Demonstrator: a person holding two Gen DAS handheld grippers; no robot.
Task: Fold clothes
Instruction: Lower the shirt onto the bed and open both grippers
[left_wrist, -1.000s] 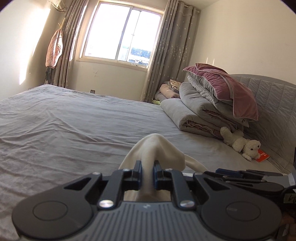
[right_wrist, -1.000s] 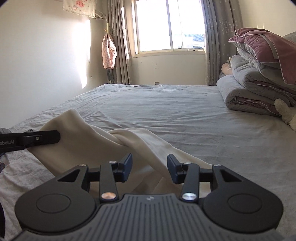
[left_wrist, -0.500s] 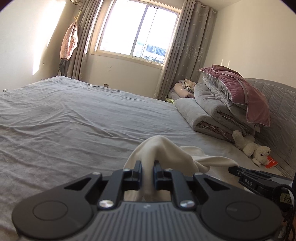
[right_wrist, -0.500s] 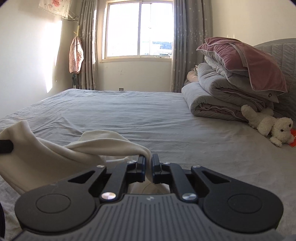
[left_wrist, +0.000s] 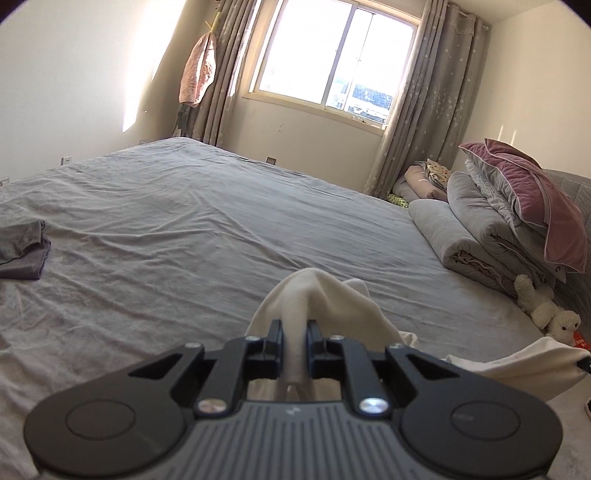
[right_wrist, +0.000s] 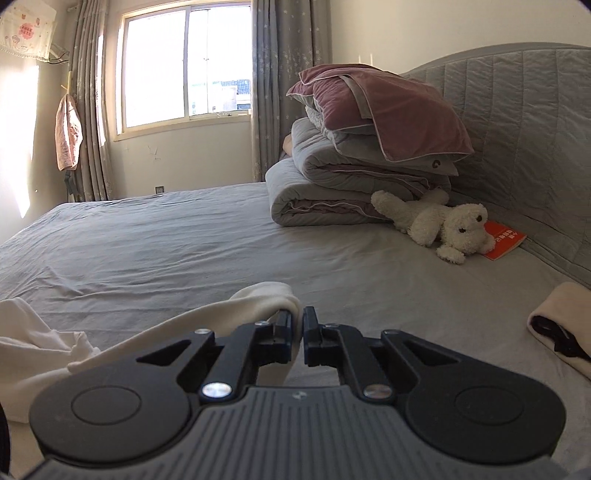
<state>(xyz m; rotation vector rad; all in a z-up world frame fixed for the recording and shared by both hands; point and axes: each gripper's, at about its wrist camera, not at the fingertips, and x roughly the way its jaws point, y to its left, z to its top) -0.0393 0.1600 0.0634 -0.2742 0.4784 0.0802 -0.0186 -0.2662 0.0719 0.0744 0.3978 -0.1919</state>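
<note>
A cream garment (left_wrist: 325, 295) hangs between my two grippers above the grey bed sheet (left_wrist: 184, 229). My left gripper (left_wrist: 295, 326) is shut on a fold of it that bulges up past the fingertips. The cloth stretches away to the right edge of the left wrist view. In the right wrist view the same cream garment (right_wrist: 258, 299) drapes off to the left, and my right gripper (right_wrist: 299, 317) is shut on its edge. The lower part of the garment is hidden behind the gripper bodies.
Folded grey clothes (left_wrist: 22, 251) lie at the bed's left. Rolled quilts and a maroon pillow (right_wrist: 369, 147) are stacked by the headboard (right_wrist: 517, 147), with a white plush dog (right_wrist: 443, 225) and a red booklet (right_wrist: 504, 240). A folded cream item (right_wrist: 561, 325) lies at right.
My right gripper has closed on the garment's edge and swung right, pulling the cloth out between the grippers. My left gripper kept its hold and turned left.
</note>
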